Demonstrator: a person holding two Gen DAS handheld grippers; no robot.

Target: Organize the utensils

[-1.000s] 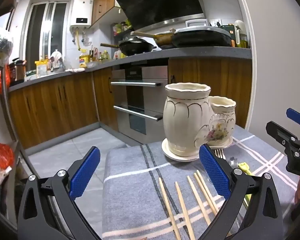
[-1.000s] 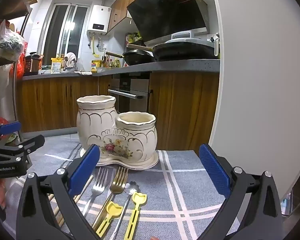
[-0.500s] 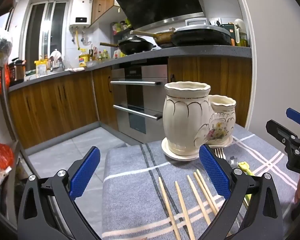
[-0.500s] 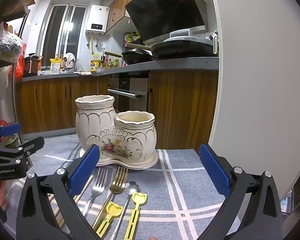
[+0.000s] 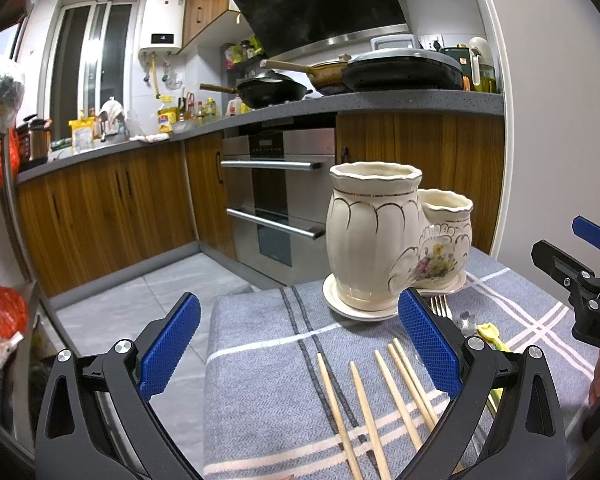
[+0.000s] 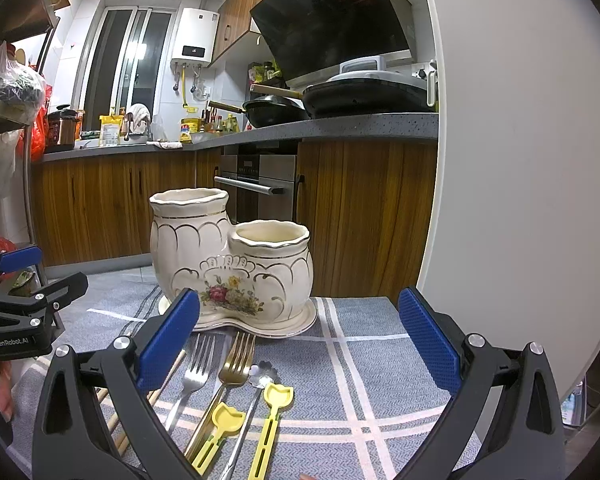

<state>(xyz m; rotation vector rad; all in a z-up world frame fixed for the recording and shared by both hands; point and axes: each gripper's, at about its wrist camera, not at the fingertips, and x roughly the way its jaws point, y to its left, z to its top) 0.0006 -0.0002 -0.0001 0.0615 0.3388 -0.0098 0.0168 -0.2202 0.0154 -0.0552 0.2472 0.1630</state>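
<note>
1. Standing near the worktop's [image 6: 380,360] far edge, the ceramic holder [image 6: 236,272] leaves open cloth rightward.
2. Left claw [image 5: 300,352] spread over chopsticks [image 5: 384,392], gripping nothing.
3. Right claw [image 6: 300,352] spread over forks [image 6: 216,372], empty.

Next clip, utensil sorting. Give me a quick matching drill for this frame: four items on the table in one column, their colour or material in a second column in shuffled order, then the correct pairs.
Column 1
1. chopsticks
2. utensil holder
3. left fork
4. tulip-ended utensils

Column 2
A. yellow plastic
B. cream ceramic with gold trim and a flower motif
C. pale wood
D. silver metal

Pairs: 1-C, 2-B, 3-D, 4-A

All four kinds lie or stand on the grey checked cloth; both holder compartments look empty.
</note>
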